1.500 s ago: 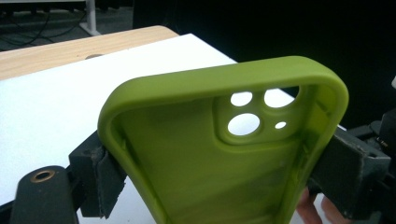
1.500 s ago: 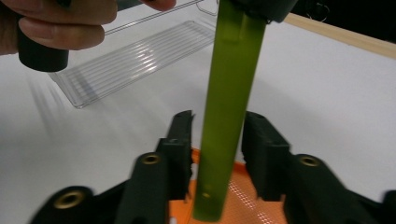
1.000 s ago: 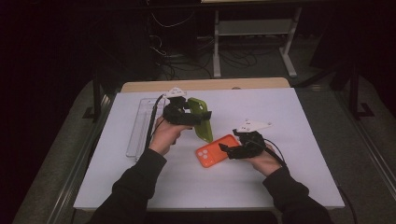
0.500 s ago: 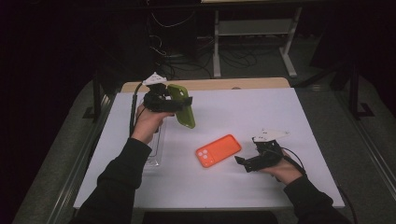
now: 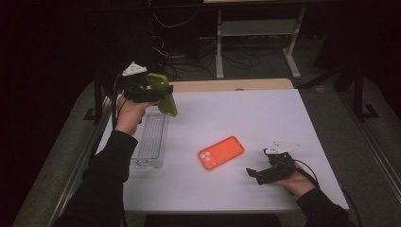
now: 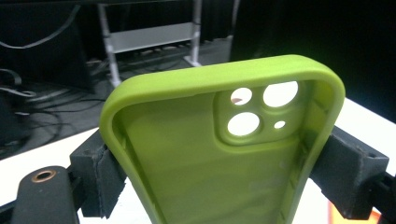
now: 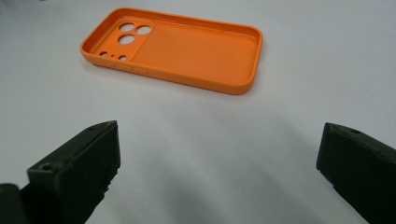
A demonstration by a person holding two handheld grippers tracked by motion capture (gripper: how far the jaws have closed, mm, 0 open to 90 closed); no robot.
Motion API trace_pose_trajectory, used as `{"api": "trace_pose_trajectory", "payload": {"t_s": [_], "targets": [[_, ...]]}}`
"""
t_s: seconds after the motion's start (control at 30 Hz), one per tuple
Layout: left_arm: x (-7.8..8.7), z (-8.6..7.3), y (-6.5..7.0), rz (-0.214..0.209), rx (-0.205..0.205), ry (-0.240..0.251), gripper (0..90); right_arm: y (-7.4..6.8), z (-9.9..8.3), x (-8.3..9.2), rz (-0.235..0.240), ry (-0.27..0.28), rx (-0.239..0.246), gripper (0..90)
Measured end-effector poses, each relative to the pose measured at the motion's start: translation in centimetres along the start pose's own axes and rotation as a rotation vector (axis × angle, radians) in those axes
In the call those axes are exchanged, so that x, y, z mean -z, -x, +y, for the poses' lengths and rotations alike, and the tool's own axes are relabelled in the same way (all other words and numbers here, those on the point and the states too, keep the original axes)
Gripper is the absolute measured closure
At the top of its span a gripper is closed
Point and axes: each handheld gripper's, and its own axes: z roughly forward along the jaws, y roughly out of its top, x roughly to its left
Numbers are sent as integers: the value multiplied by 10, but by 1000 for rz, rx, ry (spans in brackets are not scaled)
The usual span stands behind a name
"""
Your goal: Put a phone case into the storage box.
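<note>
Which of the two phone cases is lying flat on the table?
The orange case. It lies open side up on the white table, touching no claw. The green case is held in the air, clamped in the left claw.

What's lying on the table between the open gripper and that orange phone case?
Nothing: in the right gripper view, bare white table lies between the open right hand-held gripper and the orange plastic phone case.
</note>
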Motion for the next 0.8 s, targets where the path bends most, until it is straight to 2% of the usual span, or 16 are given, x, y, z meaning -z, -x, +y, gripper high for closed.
{"api": "trace_pose_trajectory", "payload": {"t_s": [0.33, 0.47, 0.5, 0.6, 0.63, 0.7, 0.8], "targets": [[-16, -5, -23, 212, 46, -24, 141, -3, 0, -2, 2, -8, 30, 0], [-27, -9, -30, 294, 63, -41, 140, -4, 1, -2, 9, -10, 21, 0], [-29, -10, -31, 307, 70, -44, 140, -5, 1, -2, 11, -10, 20, 0], [-38, -14, -35, 354, 51, -67, 139, -5, 1, -2, 16, -14, 22, 0], [-41, -16, -36, 368, 56, -73, 139, -5, 1, -2, 17, -14, 23, 0], [-46, -21, -38, 371, 69, -85, 138, -5, 1, -2, 19, -11, 32, 0], [-54, -29, -40, 395, 53, -118, 138, -5, 1, -1, 21, -9, 34, 0]]}}
